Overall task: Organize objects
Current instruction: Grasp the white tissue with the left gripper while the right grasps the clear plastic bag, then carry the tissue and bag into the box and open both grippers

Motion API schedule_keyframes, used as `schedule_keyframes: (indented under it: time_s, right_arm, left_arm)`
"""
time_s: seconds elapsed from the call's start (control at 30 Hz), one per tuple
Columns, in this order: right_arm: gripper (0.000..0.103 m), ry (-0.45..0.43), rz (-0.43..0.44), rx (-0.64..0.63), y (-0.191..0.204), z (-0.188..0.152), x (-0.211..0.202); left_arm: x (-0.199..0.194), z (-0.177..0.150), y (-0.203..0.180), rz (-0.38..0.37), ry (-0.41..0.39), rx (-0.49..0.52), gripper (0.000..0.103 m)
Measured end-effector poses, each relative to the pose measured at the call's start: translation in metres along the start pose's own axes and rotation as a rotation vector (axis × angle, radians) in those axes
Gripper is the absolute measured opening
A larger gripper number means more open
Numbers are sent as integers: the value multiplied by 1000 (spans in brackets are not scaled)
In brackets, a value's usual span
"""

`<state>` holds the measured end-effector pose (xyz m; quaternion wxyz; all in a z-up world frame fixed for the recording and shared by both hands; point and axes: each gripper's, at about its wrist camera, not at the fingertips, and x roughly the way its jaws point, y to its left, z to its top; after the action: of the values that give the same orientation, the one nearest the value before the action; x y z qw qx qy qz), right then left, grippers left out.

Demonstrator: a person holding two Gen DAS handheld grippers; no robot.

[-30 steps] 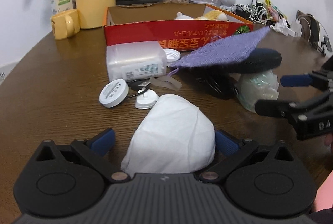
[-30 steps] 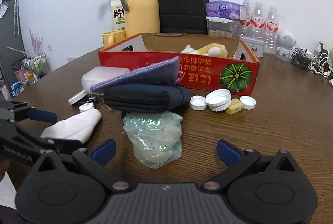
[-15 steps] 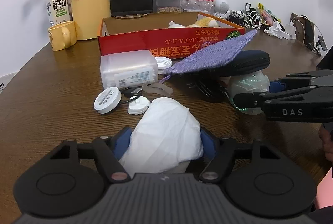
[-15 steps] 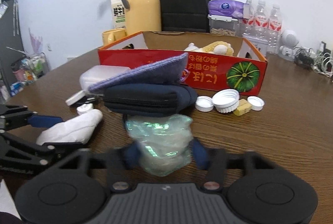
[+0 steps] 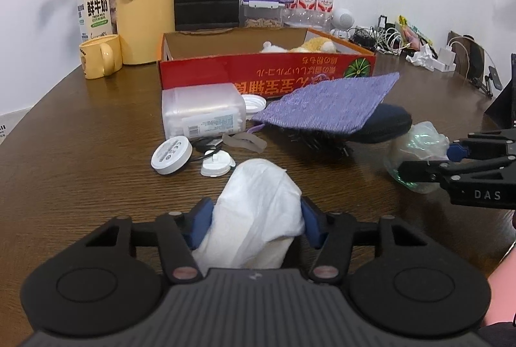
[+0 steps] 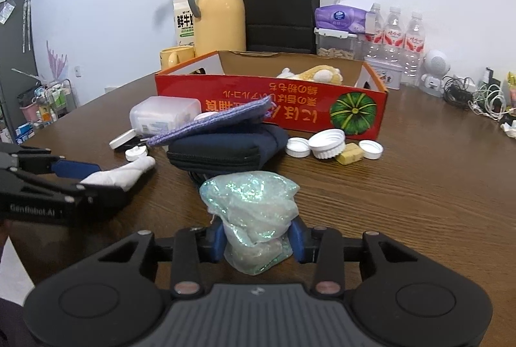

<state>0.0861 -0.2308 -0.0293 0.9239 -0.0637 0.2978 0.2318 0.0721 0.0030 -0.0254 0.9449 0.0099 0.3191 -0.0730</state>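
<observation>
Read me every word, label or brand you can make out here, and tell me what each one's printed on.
"DAS": side of the right gripper.
"GenRobot.AI": side of the left gripper.
"鲜牛奶" and "FRESH MILK": milk carton.
Yellow characters on the red cardboard box: upside down, not reliably readable.
Label on the clear plastic container: too small.
Markings on the white round disc: too small.
Water bottle labels and purple tissue pack: blurred.
</observation>
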Motion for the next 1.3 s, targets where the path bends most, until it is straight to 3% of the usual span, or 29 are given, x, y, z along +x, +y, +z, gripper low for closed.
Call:
schedule_keyframes:
  time_s: [0.2, 0.63, 1.0, 1.3]
  right_arm:
    - [37, -27, -18, -4, -2, -3, -19]
    - [37, -93, -34, -22, -2, 8, -40]
    - [37, -195, -64, -55, -11, 54, -37]
    - [37, -242, -67, -94, -19, 107, 1]
  left_arm:
    - [-12, 1, -2, -9, -25, 2, 41]
    - [-39, 14, -1, 15, -107, -7, 40]
    - [-34, 69, -5, 14, -235, -3, 41]
    - [0, 122, -7, -1, -283, 8, 42]
